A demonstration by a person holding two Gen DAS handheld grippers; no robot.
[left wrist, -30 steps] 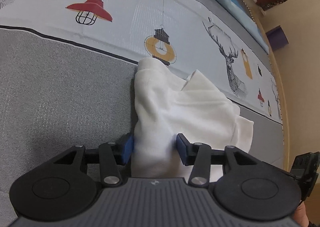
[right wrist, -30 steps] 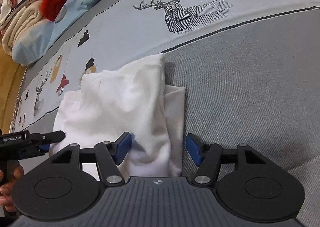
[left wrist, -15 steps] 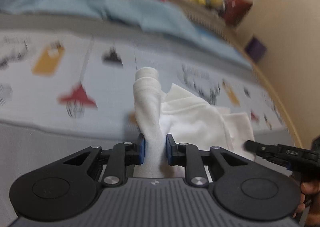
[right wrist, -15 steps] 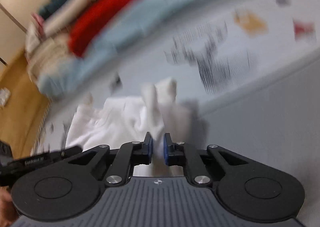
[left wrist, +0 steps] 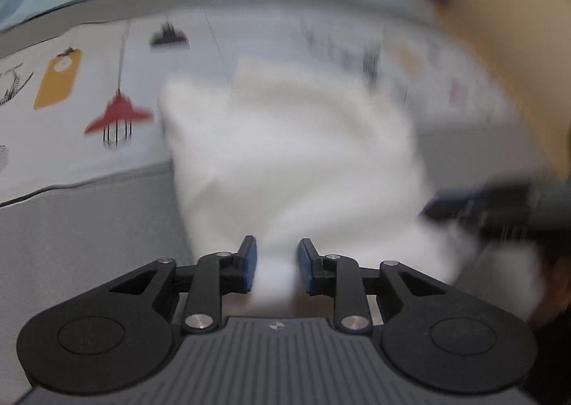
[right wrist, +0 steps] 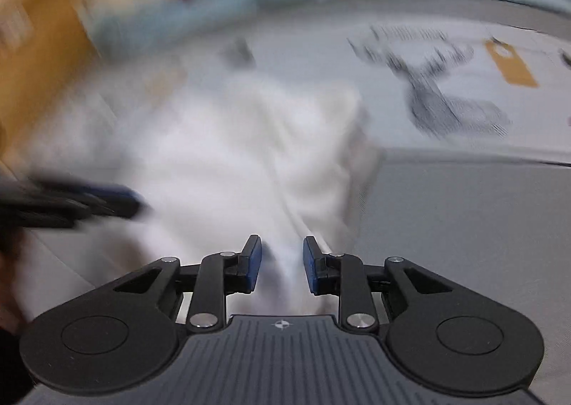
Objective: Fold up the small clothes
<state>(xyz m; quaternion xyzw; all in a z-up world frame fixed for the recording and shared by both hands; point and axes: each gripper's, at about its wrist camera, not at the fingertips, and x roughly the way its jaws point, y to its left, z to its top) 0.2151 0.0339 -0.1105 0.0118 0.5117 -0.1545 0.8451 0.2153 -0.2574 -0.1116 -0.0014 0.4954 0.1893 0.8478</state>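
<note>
Left hand-held gripper (left wrist: 274,264) and right hand-held gripper (right wrist: 282,264) are each pinching, narrowly parted, a near edge of the blurred white cotton garment (left wrist: 292,155). The garment is lying across the grey printed bed sheet (left wrist: 89,226), with bare sheet lying open to either side.

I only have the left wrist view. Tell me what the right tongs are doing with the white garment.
Observer: The right tongs have a bunch of the white garment between their pads. Motion blur hides how firmly they pinch it.
Operator: Report what lies to the right of the garment.
Observer: Plain grey bedcover, with a deer print farther back on the pale sheet.
Operator: Say where my left tongs show from that side.
Observer: The left tongs come in from the picture's left edge, their blurred tips at the garment's left side.
</note>
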